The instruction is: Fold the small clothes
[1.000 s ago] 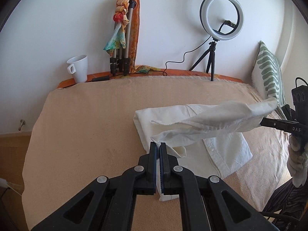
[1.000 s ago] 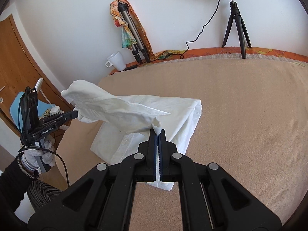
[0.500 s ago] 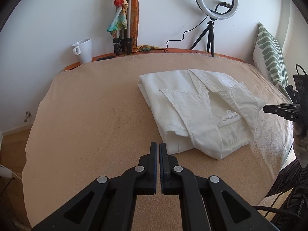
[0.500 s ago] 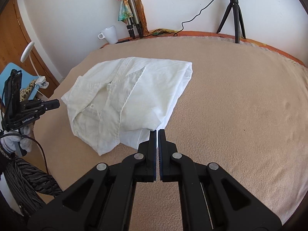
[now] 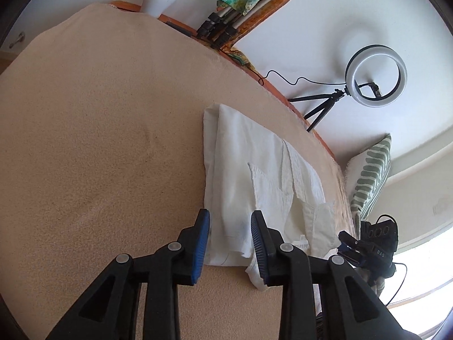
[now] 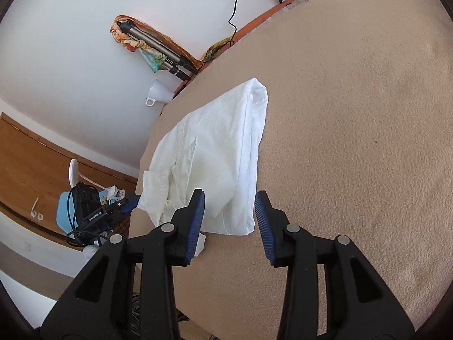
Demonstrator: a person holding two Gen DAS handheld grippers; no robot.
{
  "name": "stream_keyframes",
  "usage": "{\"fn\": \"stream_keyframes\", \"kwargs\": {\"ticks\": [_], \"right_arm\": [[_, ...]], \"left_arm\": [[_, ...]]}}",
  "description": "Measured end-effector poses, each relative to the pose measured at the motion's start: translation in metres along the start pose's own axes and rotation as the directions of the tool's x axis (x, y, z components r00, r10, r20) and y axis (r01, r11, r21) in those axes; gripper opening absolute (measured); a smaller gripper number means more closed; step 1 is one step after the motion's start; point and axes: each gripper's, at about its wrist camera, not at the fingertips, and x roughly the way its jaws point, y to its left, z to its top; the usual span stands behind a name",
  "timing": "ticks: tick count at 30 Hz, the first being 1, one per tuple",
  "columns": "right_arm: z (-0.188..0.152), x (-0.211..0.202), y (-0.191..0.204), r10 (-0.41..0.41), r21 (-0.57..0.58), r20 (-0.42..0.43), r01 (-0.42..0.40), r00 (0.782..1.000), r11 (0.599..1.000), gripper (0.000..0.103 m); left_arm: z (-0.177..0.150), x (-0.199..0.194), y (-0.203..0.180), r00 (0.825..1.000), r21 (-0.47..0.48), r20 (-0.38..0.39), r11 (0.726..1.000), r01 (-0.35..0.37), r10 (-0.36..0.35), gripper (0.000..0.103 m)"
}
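Both claws have dropped low and tipped sideways, by the near end of the white shirt (image 5: 243,175). The left claw (image 5: 230,226) and right claw (image 6: 229,206) are opening, the shirt's near corners between their jaws, its long side running away.

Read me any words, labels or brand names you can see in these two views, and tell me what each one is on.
"DAS" in white letters on the right gripper, seen from the left wrist view.
"GenRobot.AI" in white letters on the left gripper, seen from the right wrist view.
Small label sewn on the white shirt: has print, but too small and blurred to read.
No other text shows.
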Motion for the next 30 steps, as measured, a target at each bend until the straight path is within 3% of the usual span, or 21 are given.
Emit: {"fn": "stream_keyframes", "kwargs": {"ticks": [4,6,8,12,15,19,25,27,29,30], "right_arm": [[0.002,0.019,-0.007,0.093,0.074,-0.039,-0.090,0.995,0.993,0.036],[0.003,0.027,-0.006,0.118,0.088,-0.055,-0.113,0.992,0.990,0.021],[0.002,0.027,-0.001,0.097,0.063,-0.039,-0.094,0.994,0.994,0.010],[0.003,0.010,0.019,0.042,-0.010,-0.017,-0.042,0.999,0.999,0.005],[0.002,-0.002,0.025,0.008,-0.075,-0.004,-0.008,1.000,0.997,0.005],[-0.003,0.019,0.010,-0.068,-0.059,-0.059,0.065,0.996,0.996,0.005],[-0.003,0.021,0.024,-0.221,-0.153,-0.051,0.211,0.974,0.965,0.005],[0.001,0.013,0.033,-0.263,-0.175,-0.017,0.257,0.965,0.950,0.010],[0.005,0.004,0.048,-0.265,-0.207,0.030,0.265,0.964,0.942,0.010],[0.006,0.001,0.058,-0.273,-0.230,0.057,0.279,0.960,0.932,0.011]], "left_arm": [[0.004,0.011,0.009,1.000,-0.072,-0.020,0.997,0.016,-0.017,0.004],[0.004,0.015,0.008,1.000,-0.067,-0.020,0.998,0.014,-0.015,0.000],[0.003,0.014,0.001,1.000,-0.040,-0.011,0.999,-0.002,0.002,0.000],[-0.001,0.000,-0.013,1.000,-0.017,0.007,1.000,0.019,-0.019,0.000],[-0.005,0.001,-0.014,1.000,0.028,0.005,0.999,-0.027,0.027,0.000],[-0.009,0.020,0.001,0.994,0.027,-0.035,0.995,-0.101,0.102,0.000],[-0.014,0.016,-0.012,0.989,0.126,-0.038,0.982,-0.141,0.146,0.000],[-0.011,0.009,-0.016,0.989,0.150,-0.030,0.979,-0.139,0.145,0.001],[-0.007,0.001,-0.019,0.990,0.165,-0.020,0.977,-0.138,0.143,0.010],[-0.004,-0.004,-0.020,0.989,0.168,-0.010,0.976,-0.142,0.146,0.019]]}}
